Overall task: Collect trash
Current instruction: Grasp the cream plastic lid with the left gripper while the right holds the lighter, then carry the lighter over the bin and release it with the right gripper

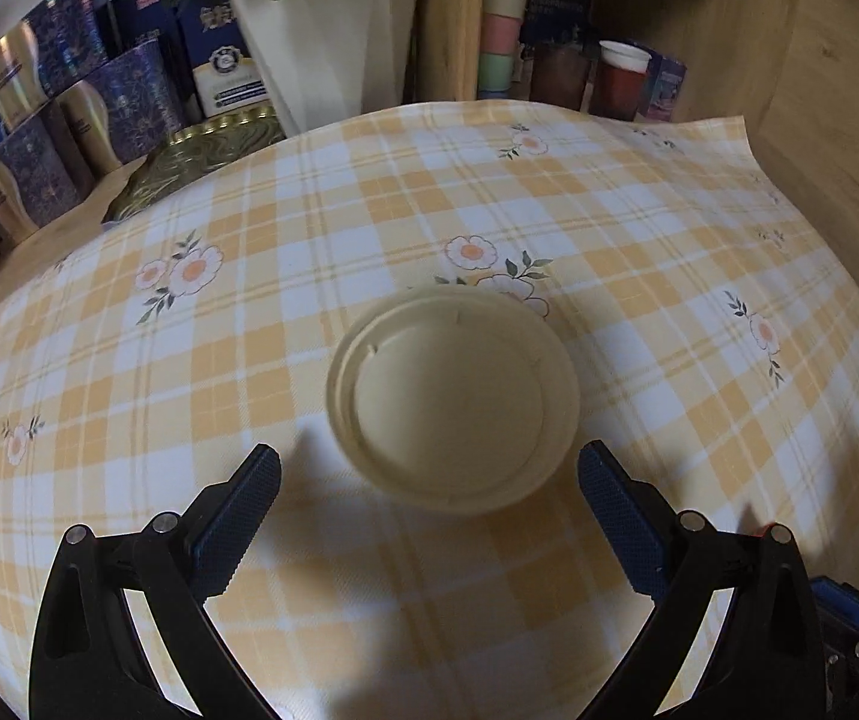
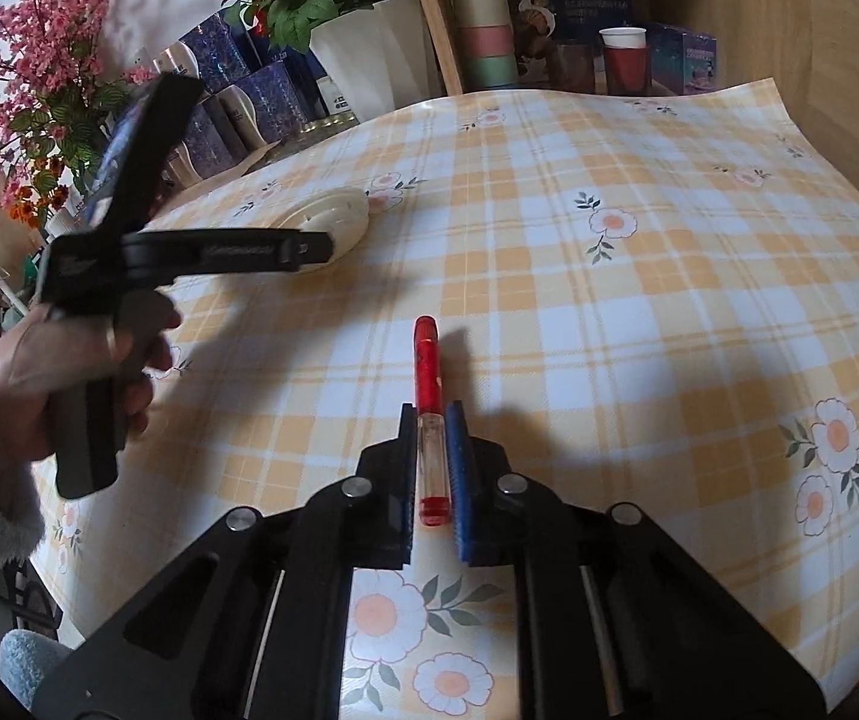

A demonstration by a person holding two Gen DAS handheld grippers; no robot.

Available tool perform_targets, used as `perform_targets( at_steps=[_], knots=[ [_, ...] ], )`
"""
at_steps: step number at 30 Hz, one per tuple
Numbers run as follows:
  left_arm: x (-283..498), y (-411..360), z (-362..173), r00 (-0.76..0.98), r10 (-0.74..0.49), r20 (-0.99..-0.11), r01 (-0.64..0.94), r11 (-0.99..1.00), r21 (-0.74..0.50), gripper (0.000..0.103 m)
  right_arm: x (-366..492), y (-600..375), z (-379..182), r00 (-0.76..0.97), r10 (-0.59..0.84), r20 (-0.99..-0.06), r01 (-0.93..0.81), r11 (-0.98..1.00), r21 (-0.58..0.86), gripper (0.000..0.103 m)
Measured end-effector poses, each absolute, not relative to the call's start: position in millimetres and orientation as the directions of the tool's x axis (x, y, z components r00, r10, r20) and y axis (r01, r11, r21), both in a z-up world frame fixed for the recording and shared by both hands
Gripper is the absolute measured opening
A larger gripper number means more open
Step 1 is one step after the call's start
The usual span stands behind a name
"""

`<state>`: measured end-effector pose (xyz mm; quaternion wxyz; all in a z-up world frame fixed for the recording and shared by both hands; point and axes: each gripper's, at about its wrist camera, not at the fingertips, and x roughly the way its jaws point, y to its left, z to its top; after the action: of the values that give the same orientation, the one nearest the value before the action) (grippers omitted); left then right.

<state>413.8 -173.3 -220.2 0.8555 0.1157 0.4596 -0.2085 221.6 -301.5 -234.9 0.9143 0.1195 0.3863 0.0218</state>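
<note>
A cream round lid point(image 1: 453, 402) lies on the yellow checked tablecloth point(image 1: 609, 210). My left gripper point(image 1: 429, 455) hovers over the lid's near edge. It is open, with one blue-padded finger on each side and neither touching it. In the right wrist view the same lid point(image 2: 339, 213) shows at the left, partly behind the left gripper point(image 2: 249, 168), which a hand point(image 2: 69, 372) in a grey fuzzy sleeve holds. My right gripper point(image 2: 432, 411) is shut on a pen point(image 2: 427, 372) with a red cap and a clear barrel. The pen points forward, away from the camera, over the cloth.
Along the back stand a white flower pot point(image 1: 333, 42), blue gift boxes point(image 1: 69, 120), stacked paper cups point(image 2: 483, 30) and a red cup point(image 2: 624, 60). Pink flowers point(image 2: 51, 48) rise at the left. A wooden wall point(image 1: 819, 120) borders the cloth's right side.
</note>
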Motion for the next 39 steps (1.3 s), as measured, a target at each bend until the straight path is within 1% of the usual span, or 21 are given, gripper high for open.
perform_targets(
  at_steps=[5, 7, 8, 9, 12, 15, 18, 22, 25, 27, 28, 30, 34, 39],
  knots=[
    [427, -195, -229, 0.466, -0.204, -0.861, 0.493, 0.868, 0.06, 0.097, 221, -302, -236, 0.699, 0.14, -0.701, 0.054, 0.967, 0.247, 0.013],
    [430, -194, -229, 0.46, -0.201, -0.865, 0.475, 0.879, 0.049, 0.097, 220, -303, -235, 0.697, 0.143, -0.703, 0.056, 0.966, 0.253, 0.013],
    [432, -192, -229, 0.451, -0.202, -0.869, 0.463, 0.886, 0.034, 0.094, 220, -303, -235, 0.695, 0.146, -0.704, 0.056, 0.965, 0.256, 0.013],
    [432, -189, -227, 0.451, -0.215, -0.866, 0.459, 0.888, 0.018, 0.084, 220, -303, -235, 0.693, 0.149, -0.705, 0.055, 0.965, 0.258, 0.013],
    [422, -185, -223, 0.469, -0.203, -0.859, 0.473, 0.879, 0.05, 0.082, 222, -303, -235, 0.685, 0.165, -0.71, 0.044, 0.963, 0.266, 0.013],
    [406, -176, -218, 0.471, -0.231, -0.851, 0.498, 0.866, 0.04, 0.082, 227, -299, -235, 0.676, 0.179, -0.715, 0.022, 0.965, 0.262, 0.014],
    [391, -165, -211, 0.469, -0.261, -0.843, 0.496, 0.868, 0.007, 0.082, 234, -291, -237, 0.655, 0.194, -0.731, -0.013, 0.969, 0.246, 0.018],
    [369, -142, -198, 0.477, -0.299, -0.826, 0.474, 0.879, -0.044, 0.082, 244, -281, -237, 0.645, 0.175, -0.744, -0.03, 0.979, 0.204, 0.02],
    [352, -123, -191, 0.49, -0.324, -0.809, 0.457, 0.886, -0.078, 0.082, 251, -279, -237, 0.633, 0.154, -0.759, -0.017, 0.983, 0.185, 0.021],
    [340, -111, -187, 0.492, -0.342, -0.801, 0.443, 0.89, -0.108, 0.082, 254, -282, -238, 0.627, 0.153, -0.764, 0.001, 0.98, 0.197, 0.025],
    [333, -103, -186, 0.491, -0.355, -0.796, 0.433, 0.892, -0.13, 0.082, 255, -284, -239, 0.622, 0.152, -0.768, 0.011, 0.979, 0.203, 0.026],
    [322, -91, -185, 0.489, -0.369, -0.79, 0.414, 0.896, -0.162, 0.082, 255, -286, -242, 0.628, 0.153, -0.763, 0.023, 0.976, 0.215, 0.025],
    [299, -68, -184, 0.498, -0.389, -0.775, 0.36, 0.906, -0.223, 0.082, 259, -282, -242, 0.632, 0.136, -0.763, 0.015, 0.982, 0.188, 0.026],
    [266, -37, -177, 0.527, -0.41, -0.745, 0.281, 0.911, -0.302, 0.082, 264, -272, -240, 0.628, 0.099, -0.772, -0.022, 0.994, 0.11, 0.025]
  ],
)
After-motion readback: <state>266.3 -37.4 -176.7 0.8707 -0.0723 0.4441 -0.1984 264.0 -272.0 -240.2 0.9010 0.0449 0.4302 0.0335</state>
